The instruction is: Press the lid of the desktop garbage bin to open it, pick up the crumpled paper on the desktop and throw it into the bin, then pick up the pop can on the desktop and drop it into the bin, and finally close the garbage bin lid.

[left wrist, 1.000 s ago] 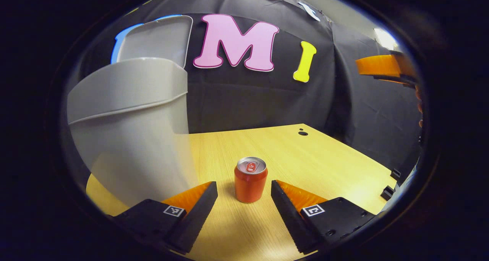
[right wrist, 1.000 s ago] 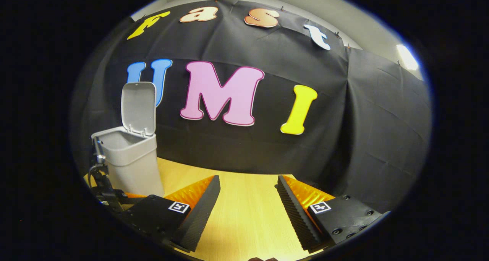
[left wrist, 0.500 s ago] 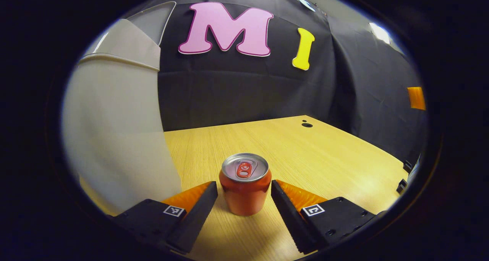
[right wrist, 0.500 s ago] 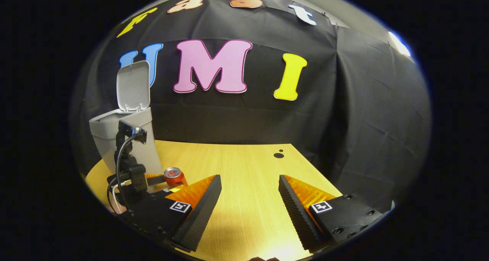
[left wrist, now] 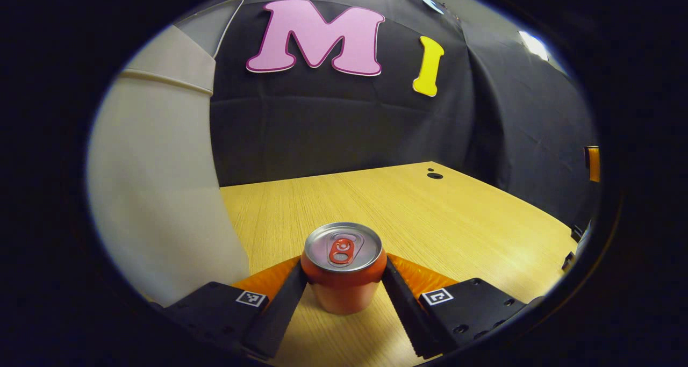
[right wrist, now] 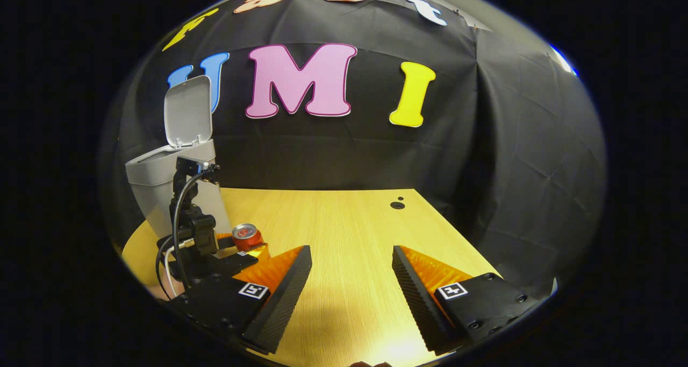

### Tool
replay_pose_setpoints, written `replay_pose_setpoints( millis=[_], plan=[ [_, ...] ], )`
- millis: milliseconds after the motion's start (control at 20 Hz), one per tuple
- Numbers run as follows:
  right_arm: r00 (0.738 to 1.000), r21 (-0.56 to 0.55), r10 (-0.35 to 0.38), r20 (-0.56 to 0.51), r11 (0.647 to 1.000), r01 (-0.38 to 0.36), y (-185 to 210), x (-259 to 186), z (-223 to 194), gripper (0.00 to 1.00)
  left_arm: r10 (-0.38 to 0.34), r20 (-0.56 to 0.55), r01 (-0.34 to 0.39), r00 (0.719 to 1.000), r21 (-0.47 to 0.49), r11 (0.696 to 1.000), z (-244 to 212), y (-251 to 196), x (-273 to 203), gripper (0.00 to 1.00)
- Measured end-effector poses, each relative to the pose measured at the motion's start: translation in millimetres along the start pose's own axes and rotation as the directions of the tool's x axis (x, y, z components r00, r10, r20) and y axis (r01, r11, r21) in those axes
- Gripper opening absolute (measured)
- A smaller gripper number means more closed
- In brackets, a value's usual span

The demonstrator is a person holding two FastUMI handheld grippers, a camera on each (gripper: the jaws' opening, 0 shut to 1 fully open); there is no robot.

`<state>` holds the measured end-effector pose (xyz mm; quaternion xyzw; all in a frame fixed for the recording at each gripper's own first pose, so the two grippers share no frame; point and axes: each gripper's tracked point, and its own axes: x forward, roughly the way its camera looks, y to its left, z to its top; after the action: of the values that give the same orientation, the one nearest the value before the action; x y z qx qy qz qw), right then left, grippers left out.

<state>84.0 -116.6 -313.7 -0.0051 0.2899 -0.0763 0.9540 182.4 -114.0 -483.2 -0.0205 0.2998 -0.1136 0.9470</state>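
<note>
Pop can (left wrist: 344, 270) now clamped between left hand-held gripper (left wrist: 344, 297) fingers.

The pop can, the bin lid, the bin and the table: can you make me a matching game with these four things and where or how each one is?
Things:
1. pop can
2. bin lid
3. garbage bin
4. table

States:
a. flipped up, open
b. bare wood in front of the right gripper
c. upright between the fingers of the left gripper
d. standing beside the can, at the table's edge

Pairs: 1-c, 2-a, 3-d, 4-b
</note>
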Motion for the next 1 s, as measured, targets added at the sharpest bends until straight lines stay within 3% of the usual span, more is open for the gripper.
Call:
replay_pose_setpoints(
  millis=[350,500,750,850,1000],
  plan=[
    [0.999,0.012,-0.001,0.037,1.000,0.001,6.3,-13.2,33.9,0.98,-0.064,0.105,0.060,0.992,0.046,0.997,78.9,-20.9,-36.7,0.89],
    [0.997,0.016,0.011,0.079,1.000,-0.012,12.1,-21.5,71.6,0.97,-0.094,0.193,0.079,0.977,0.082,0.993,138.7,-30.0,-68.6,0.88],
    [0.985,0.006,0.025,0.170,1.000,-0.026,20.9,-51.3,123.5,0.97,-0.141,0.293,0.128,0.946,0.062,0.990,221.6,-34.1,-123.7,0.87],
    [0.980,0.009,0.035,0.196,0.999,-0.038,26.6,-65.5,135.4,0.98,-0.130,0.333,0.116,0.934,0.061,0.991,255.2,-18.5,-149.4,0.87],
    [0.977,-0.006,0.058,0.207,0.998,-0.058,33.7,-85.2,141.5,0.97,-0.052,0.390,0.035,0.920,0.051,0.998,288.8,24.8,-177.0,0.87]
  ],
)
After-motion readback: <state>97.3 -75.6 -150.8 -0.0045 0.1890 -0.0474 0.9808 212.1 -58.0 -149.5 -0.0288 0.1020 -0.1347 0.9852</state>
